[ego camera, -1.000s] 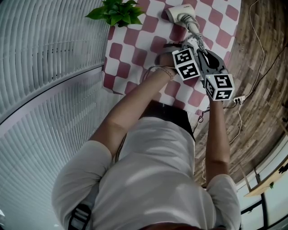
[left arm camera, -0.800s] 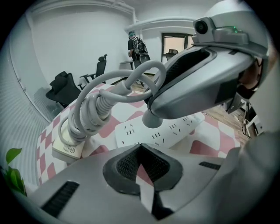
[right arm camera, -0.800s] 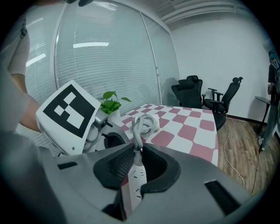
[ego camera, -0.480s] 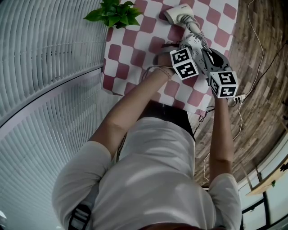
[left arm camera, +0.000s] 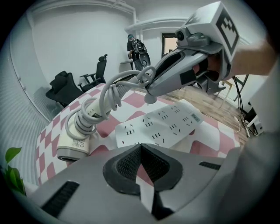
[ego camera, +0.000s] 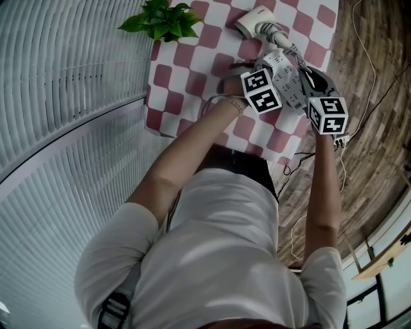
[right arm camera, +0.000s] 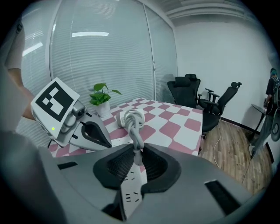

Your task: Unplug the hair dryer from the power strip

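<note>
The white hair dryer [ego camera: 252, 21] lies on the checked table [ego camera: 186, 71], its grey cord [left arm camera: 114, 89] coiled round the handle. My right gripper [right arm camera: 136, 154] is shut on the cord's plug end. In the left gripper view the right gripper [left arm camera: 149, 97] holds that end in the air above the white power strip [left arm camera: 161, 124], clear of its sockets. My left gripper [left arm camera: 141, 146] is shut with nothing between its pads, its tips low at the strip's near edge. The strip [right arm camera: 130, 192] also runs under the right jaws.
A potted plant [ego camera: 164, 18] stands at the table's far left corner. Black office chairs [right arm camera: 189, 91] stand beyond the table. To the right is wooden floor [ego camera: 372, 71] with thin cables and a small socket block [ego camera: 341, 141]. Slatted blinds [ego camera: 58, 96] run along the left.
My right gripper has drawn away to the right and slightly up the picture with the plug end, uncovering more of the power strip. The left gripper has stayed put.
</note>
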{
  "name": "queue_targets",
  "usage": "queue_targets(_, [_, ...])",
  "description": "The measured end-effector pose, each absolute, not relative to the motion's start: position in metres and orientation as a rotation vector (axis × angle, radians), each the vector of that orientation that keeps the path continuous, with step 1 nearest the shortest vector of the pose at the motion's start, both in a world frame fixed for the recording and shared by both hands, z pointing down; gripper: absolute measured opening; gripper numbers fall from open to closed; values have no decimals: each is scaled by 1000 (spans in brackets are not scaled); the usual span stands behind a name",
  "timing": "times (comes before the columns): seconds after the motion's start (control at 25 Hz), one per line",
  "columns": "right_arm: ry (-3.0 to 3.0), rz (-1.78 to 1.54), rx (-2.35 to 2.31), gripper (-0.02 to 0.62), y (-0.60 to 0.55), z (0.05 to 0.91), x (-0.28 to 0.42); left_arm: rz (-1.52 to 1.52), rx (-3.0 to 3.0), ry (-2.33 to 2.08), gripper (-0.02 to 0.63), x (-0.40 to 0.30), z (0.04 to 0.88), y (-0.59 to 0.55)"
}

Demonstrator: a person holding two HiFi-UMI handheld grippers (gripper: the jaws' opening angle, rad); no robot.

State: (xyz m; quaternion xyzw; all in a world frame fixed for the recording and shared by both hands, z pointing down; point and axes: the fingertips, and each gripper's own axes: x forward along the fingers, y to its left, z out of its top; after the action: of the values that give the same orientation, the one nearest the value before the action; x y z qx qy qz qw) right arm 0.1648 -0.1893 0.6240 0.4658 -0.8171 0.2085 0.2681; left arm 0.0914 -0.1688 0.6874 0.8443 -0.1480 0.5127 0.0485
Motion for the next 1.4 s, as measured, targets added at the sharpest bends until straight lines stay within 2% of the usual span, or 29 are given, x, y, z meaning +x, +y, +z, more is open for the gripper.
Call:
queue_targets(0.28, [-2168, 553, 1260, 74, -203, 620, 192, 1579, 2568, -453, 29, 95, 679, -168])
queue_targets(1.4, [-2112, 623, 1262, 74, -195, 666, 201, 1551, 2573, -446, 29, 91, 690, -169])
